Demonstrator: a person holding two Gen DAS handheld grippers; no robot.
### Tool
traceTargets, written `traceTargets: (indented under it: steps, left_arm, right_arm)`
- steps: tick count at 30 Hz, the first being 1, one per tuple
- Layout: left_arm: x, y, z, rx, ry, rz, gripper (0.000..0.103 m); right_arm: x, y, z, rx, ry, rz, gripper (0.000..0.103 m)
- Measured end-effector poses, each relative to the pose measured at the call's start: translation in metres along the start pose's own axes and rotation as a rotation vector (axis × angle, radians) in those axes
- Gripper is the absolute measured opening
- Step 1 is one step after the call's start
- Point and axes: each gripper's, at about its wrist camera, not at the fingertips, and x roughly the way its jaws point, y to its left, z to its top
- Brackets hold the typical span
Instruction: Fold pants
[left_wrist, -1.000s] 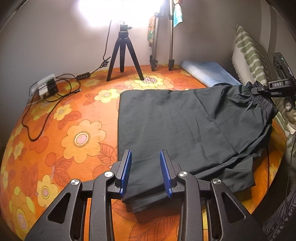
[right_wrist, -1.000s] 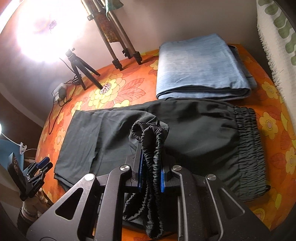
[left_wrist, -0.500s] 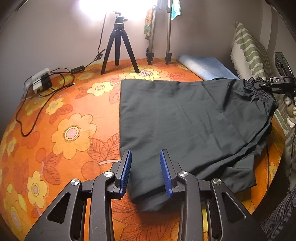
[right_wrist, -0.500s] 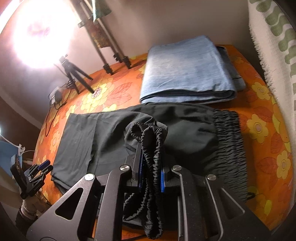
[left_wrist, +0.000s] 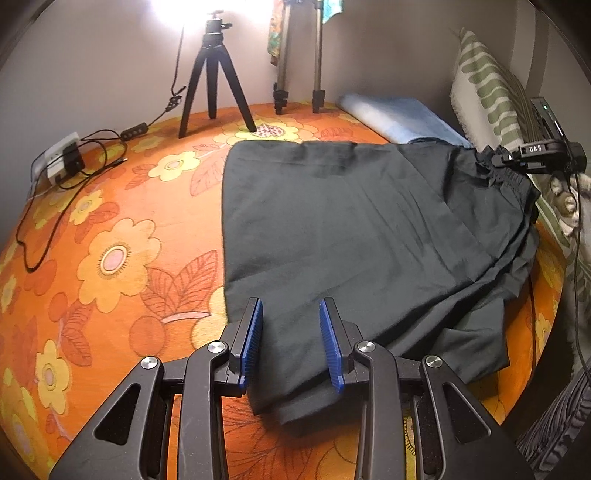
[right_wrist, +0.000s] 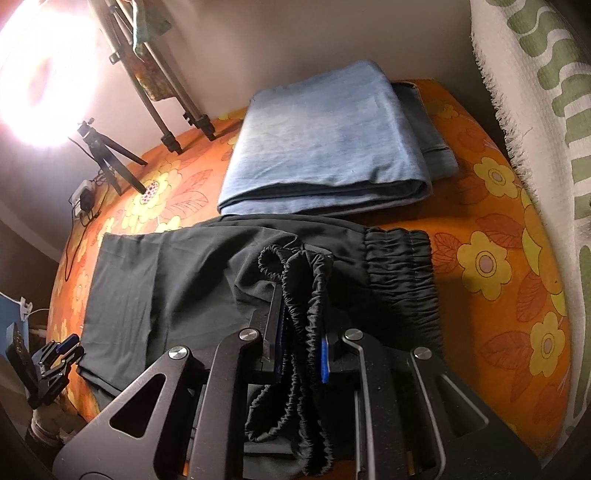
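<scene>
Our thin black fabric pants (left_wrist: 351, 236) lie mid-frame on the orange floral bedspread (left_wrist: 110, 240), floppy and slippery. Right gripper (right_wrist: 301, 332) pinches the bunched elastic waistband (right_wrist: 306, 291), jaws just easing; left gripper (left_wrist: 291, 339) gapes empty over the hem, best grabbed there.

Free room: bare floral bedspread (left_wrist: 110, 236) left of the pants (left_wrist: 351, 229).
Obstacles: tripod (left_wrist: 214, 81) and cable (left_wrist: 92, 147) behind; folded blue cloth (right_wrist: 332, 147) just beside the waistband; pillow (right_wrist: 535, 110) at right.

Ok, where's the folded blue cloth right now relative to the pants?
In the right wrist view the folded blue cloth lies on the floral bedspread just beyond the dark pants, its near edge meeting them, with the tripod legs to its left by the wall.
</scene>
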Motion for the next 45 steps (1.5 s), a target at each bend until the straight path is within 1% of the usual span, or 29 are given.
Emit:
traceTargets:
  steps: [2,4,5,8,11,12,13,14,17,19,21,22,23,25,26,27,28,29,31,32,33,36,38,39,40,41,42,44,45]
  left_arm:
    - [0.002,-0.002,-0.001,0.005,0.004,-0.003,0.030]
    - [0.002,-0.003,-0.002,0.007,0.005,-0.006,0.030]
    - [0.002,-0.005,-0.002,0.006,0.004,-0.005,0.030]
    - [0.001,-0.004,-0.001,0.004,-0.001,-0.013,0.030]
    - [0.000,-0.004,0.000,0.002,-0.005,-0.015,0.030]
    - [0.000,-0.004,0.000,0.001,-0.005,-0.016,0.030]
    - [0.001,-0.004,0.000,0.001,-0.004,-0.016,0.030]
    - [0.001,-0.004,0.000,0.003,-0.003,-0.014,0.030]
    - [0.000,-0.005,-0.001,0.001,-0.002,-0.012,0.030]
    - [0.000,-0.004,-0.001,-0.003,-0.003,-0.009,0.030]
    - [-0.001,-0.004,-0.001,-0.007,-0.006,-0.006,0.030]
    - [-0.002,-0.003,0.000,-0.009,-0.007,-0.005,0.030]
    - [-0.002,-0.002,0.000,-0.010,-0.008,-0.004,0.030]
    - [-0.003,-0.001,0.001,-0.010,-0.010,0.002,0.030]
    - [-0.004,-0.001,0.001,-0.010,-0.012,0.005,0.030]
    - [-0.004,0.000,0.001,-0.012,-0.013,0.007,0.030]
    - [-0.005,0.002,0.001,-0.016,-0.014,0.010,0.030]
    - [-0.006,0.004,0.000,-0.021,-0.017,0.011,0.030]
    - [-0.009,0.009,-0.001,-0.035,-0.026,0.005,0.030]
    - [-0.010,0.011,-0.002,-0.043,-0.026,0.003,0.030]
    - [-0.011,0.013,-0.002,-0.049,-0.026,0.002,0.030]
    - [-0.014,0.015,-0.004,-0.054,-0.029,0.000,0.030]
    - [-0.016,0.015,-0.005,-0.048,-0.031,0.004,0.030]
    - [-0.016,0.015,-0.005,-0.050,-0.032,0.002,0.030]
    - [-0.017,0.015,-0.005,-0.052,-0.033,-0.001,0.030]
    - [-0.017,0.015,-0.005,-0.053,-0.032,-0.004,0.030]
    - [-0.017,0.014,-0.005,-0.051,-0.033,-0.006,0.030]
    - [-0.016,0.013,-0.005,-0.043,-0.032,-0.007,0.030]
    - [-0.016,0.013,-0.005,-0.042,-0.032,-0.008,0.030]
  right_arm:
    - [-0.002,-0.007,0.001,0.024,-0.006,-0.011,0.024]
    - [-0.009,-0.017,0.003,0.065,-0.027,-0.026,0.039]
    - [-0.014,-0.021,0.004,0.088,-0.044,-0.025,0.040]
    - [-0.030,-0.033,0.004,0.137,-0.074,0.011,0.043]
    - [-0.037,-0.028,-0.002,0.102,-0.061,0.015,0.043]
    - [-0.036,-0.025,-0.005,0.086,-0.044,0.004,0.046]
    - [-0.033,-0.023,-0.008,0.076,-0.026,-0.002,0.051]
    - [-0.029,-0.022,-0.012,0.067,-0.009,-0.012,0.053]
    - [-0.014,-0.017,-0.020,0.038,0.040,-0.044,0.053]
    - [-0.007,-0.008,-0.027,-0.005,0.064,-0.064,0.053]
    - [-0.001,0.004,-0.031,-0.064,0.069,-0.134,0.053]
    - [0.001,0.007,-0.032,-0.081,0.073,-0.154,0.053]
    - [0.003,0.010,-0.034,-0.097,0.071,-0.174,0.050]
    - [0.004,0.012,-0.036,-0.114,0.071,-0.197,0.022]
    - [0.004,0.012,-0.036,-0.115,0.065,-0.202,0.018]
    - [0.001,0.011,-0.035,-0.112,0.053,-0.209,0.012]
    - [-0.002,0.009,-0.034,-0.105,0.039,-0.223,0.007]
    - [-0.005,0.007,-0.032,-0.096,0.018,-0.265,0.002]
    - [-0.011,0.003,-0.028,-0.095,-0.011,-0.335,0.000]
    - [-0.012,-0.001,-0.027,-0.085,-0.009,-0.321,0.001]
    - [-0.012,-0.006,-0.026,-0.068,0.003,-0.286,0.000]
    - [-0.017,-0.009,-0.024,-0.045,-0.010,-0.243,0.000]
    - [-0.023,-0.010,-0.024,-0.016,-0.014,-0.175,0.006]
    - [-0.027,-0.010,-0.024,0.000,-0.017,-0.139,0.018]
    - [-0.030,-0.010,-0.025,0.013,-0.018,-0.116,0.032]
    - [-0.031,-0.010,-0.026,0.023,-0.018,-0.090,0.037]
    - [-0.032,-0.009,-0.028,0.031,-0.009,-0.061,0.040]
    - [-0.030,-0.006,-0.030,0.037,0.009,-0.027,0.040]
    - [-0.027,-0.004,-0.032,0.026,0.021,-0.048,0.040]
